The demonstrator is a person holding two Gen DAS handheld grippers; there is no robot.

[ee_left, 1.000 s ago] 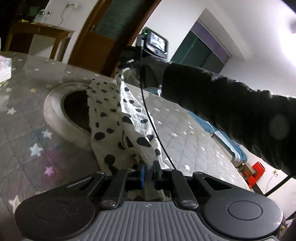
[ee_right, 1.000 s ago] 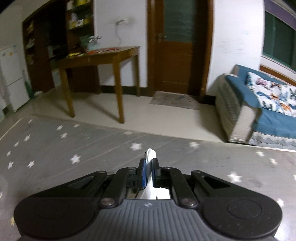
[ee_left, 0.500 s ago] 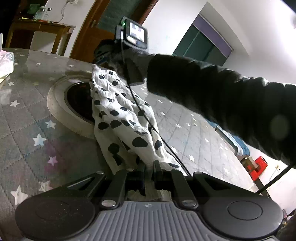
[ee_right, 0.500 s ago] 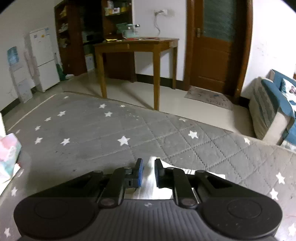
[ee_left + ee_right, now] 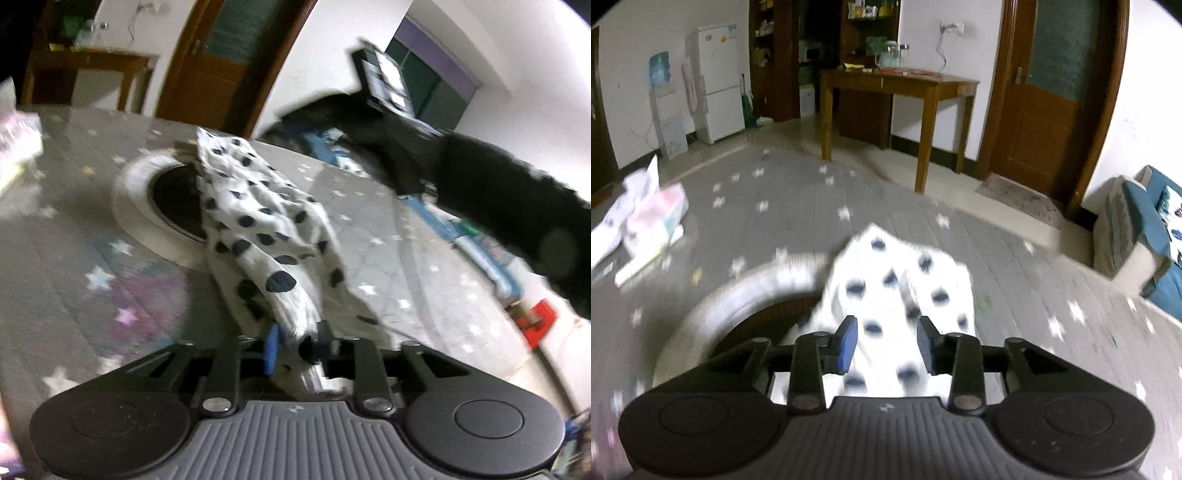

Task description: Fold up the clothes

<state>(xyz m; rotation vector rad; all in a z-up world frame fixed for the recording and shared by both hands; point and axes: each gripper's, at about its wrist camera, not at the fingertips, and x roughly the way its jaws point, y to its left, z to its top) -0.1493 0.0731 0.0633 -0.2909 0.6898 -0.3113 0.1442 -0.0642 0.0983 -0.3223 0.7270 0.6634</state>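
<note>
Both grippers have just been opening: the left gripper (image 5: 297,345), which was pinching the spotted white garment (image 5: 258,225) a second ago, is now standing part open with the cloth's near end still lying loosely between its jaws. The right gripper (image 5: 886,341), earlier clamped on a corner, is now hanging part open above the garment without gripping it. The garment is now lying slack on the grey star-patterned mat (image 5: 74,206), draped over the white ring (image 5: 129,206), while the person's dark sleeve (image 5: 498,199) is pulling away toward the right.

Dim indoor light, heavy motion blur, fisheye-bent edges in both views.
</note>
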